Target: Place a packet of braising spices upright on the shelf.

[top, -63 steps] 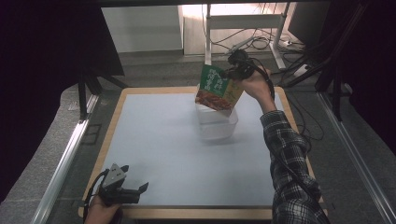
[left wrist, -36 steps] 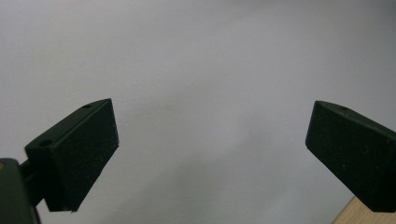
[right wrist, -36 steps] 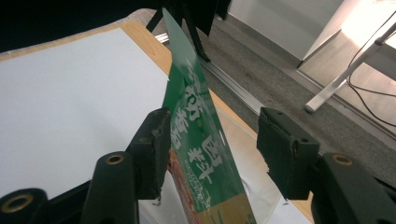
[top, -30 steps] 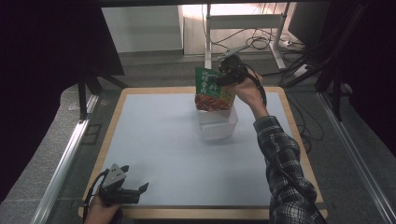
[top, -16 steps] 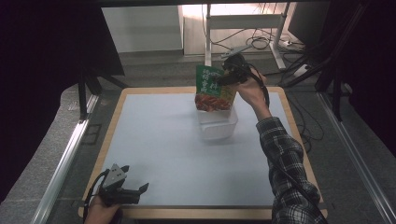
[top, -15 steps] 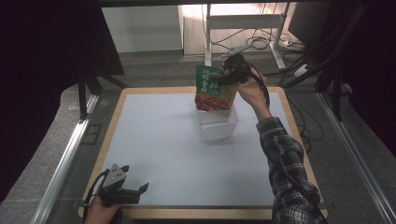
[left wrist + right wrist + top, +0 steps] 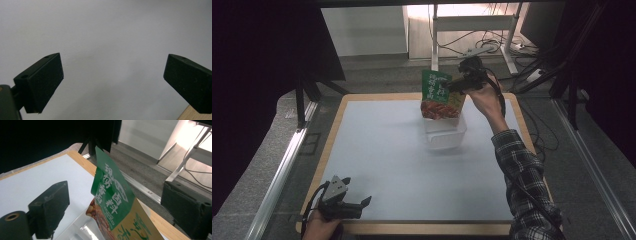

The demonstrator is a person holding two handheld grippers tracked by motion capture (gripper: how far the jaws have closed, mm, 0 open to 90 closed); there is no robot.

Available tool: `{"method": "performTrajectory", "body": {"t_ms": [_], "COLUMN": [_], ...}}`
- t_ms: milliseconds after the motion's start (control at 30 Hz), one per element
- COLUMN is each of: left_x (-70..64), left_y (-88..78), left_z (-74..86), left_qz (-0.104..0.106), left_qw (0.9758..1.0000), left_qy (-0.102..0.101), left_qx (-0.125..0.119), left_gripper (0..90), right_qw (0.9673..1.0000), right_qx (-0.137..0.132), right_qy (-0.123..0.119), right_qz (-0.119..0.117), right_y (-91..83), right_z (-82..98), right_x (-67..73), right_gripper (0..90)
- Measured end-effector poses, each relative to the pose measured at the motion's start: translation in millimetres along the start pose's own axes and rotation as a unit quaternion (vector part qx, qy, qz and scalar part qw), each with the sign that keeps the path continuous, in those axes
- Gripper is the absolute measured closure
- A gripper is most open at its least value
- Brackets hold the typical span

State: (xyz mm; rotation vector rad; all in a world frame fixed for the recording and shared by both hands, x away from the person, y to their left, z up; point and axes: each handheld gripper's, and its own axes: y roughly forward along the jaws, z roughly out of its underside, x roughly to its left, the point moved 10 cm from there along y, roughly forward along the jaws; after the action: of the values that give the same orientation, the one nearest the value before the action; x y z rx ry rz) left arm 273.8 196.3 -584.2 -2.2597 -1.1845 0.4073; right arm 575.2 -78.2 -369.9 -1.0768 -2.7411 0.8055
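— Two grippers: where do they stand?
— Nearest you, your left gripper (image 7: 362,204) idles, jaws apart. Farther off, your right gripper (image 7: 112,207) has just been opening astride the snack pouch (image 7: 439,95), which stands in the clear tub (image 7: 444,135).
— Next?
— Back straight away from the tub without tipping it.

White mat (image 7: 382,150) on wood-edged table (image 7: 343,102), cables (image 7: 492,42) on floor beyond

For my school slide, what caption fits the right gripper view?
Right gripper open around a green snack bag standing in a clear tub.
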Motion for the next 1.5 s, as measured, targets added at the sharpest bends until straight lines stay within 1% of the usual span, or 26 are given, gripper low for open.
{"method": "performTrajectory", "body": {"t_ms": [67, 133, 167, 233, 400, 600, 800, 867, 900, 1000, 1167, 1233, 1333, 1500], "left_x": [0.0, 0.0, 0.0, 0.0, 0.1, 0.5, 0.8, 0.9, 0.9, 0.9, 0.7, 0.6, 0.5, 0.3], "left_y": [0.0, 0.1, 0.0, 0.1, 0.1, 0.0, 0.1, 0.2, 0.2, 0.2, 0.5, 0.4, 0.5, 0.6], "left_z": [0.0, 0.0, 0.0, 0.0, 0.0, 0.0, 0.0, 0.0, 0.1, 0.1, 0.1, 0.0, 0.1, 0.2], "left_qz": [0.0, 0.0, 0.0, 0.0, 0.0, 0.0, -0.001, -0.001, -0.001, -0.001, -0.001, -0.001, -0.002, -0.002], "left_qw": [1.0, 1.0, 1.0, 1.0, 1.0, 1.0, 1.0, 1.0, 1.0, 1.0, 1.0, 1.0, 1.0, 1.0], "left_qy": [0.0, 0.0, 0.0, 0.0, -0.001, -0.002, -0.003, -0.004, -0.004, -0.004, -0.004, -0.004, -0.003, -0.003], "left_qx": [0.0, 0.0, 0.0, 0.001, 0.0, 0.0, 0.001, 0.001, 0.001, 0.002, 0.002, 0.001, 0.002, 0.003], "left_gripper": [2.5, 2.5, 2.6, 2.7, 2.6, 2.6, 2.6, 2.6, 2.6, 2.6, 2.6, 2.6, 2.6, 2.6], "right_qw": [1.0, 1.0, 0.9999, 0.9999, 0.9999, 0.9999, 0.9998, 0.9997, 0.9996, 0.9996, 0.9995, 0.9996, 0.9994, 0.9992], "right_qx": [-0.002, -0.003, -0.004, -0.004, -0.003, -0.005, -0.005, -0.003, -0.002, -0.002, 0.0, 0.001, 0.0, -0.002], "right_qy": [0.002, 0.003, 0.004, 0.005, 0.009, 0.007, 0.017, 0.025, 0.029, 0.029, 0.027, 0.026, 0.027, 0.03], "right_qz": [0.004, 0.004, 0.009, 0.012, 0.01, 0.01, 0.004, 0.002, -0.003, -0.004, -0.014, -0.015, -0.02, -0.027], "right_y": [-2.8, -4.0, -6.8, -9.1, -11.8, -16.2, -20.1, -21.5, -22.0, -22.7, -25.3, -25.8, -29.7, -34.6], "right_z": [1.2, 1.9, 3.6, 5.6, 10.4, 19.2, 28.8, 33.6, 38.1, 41.9, 54.6, 56.0, 63.2, 68.2], "right_x": [-0.5, -0.4, -1.0, -1.0, 0.2, 4.3, 6.3, 7.8, 10.1, 12.1, 19.1, 19.6, 23.7, 28.3], "right_gripper": [4.7, 4.0, 1.9, 0.5, 0.0, 0.0, 0.0, 0.0, 0.0, 0.0, 0.0, 0.0, 0.0, 0.0]}}
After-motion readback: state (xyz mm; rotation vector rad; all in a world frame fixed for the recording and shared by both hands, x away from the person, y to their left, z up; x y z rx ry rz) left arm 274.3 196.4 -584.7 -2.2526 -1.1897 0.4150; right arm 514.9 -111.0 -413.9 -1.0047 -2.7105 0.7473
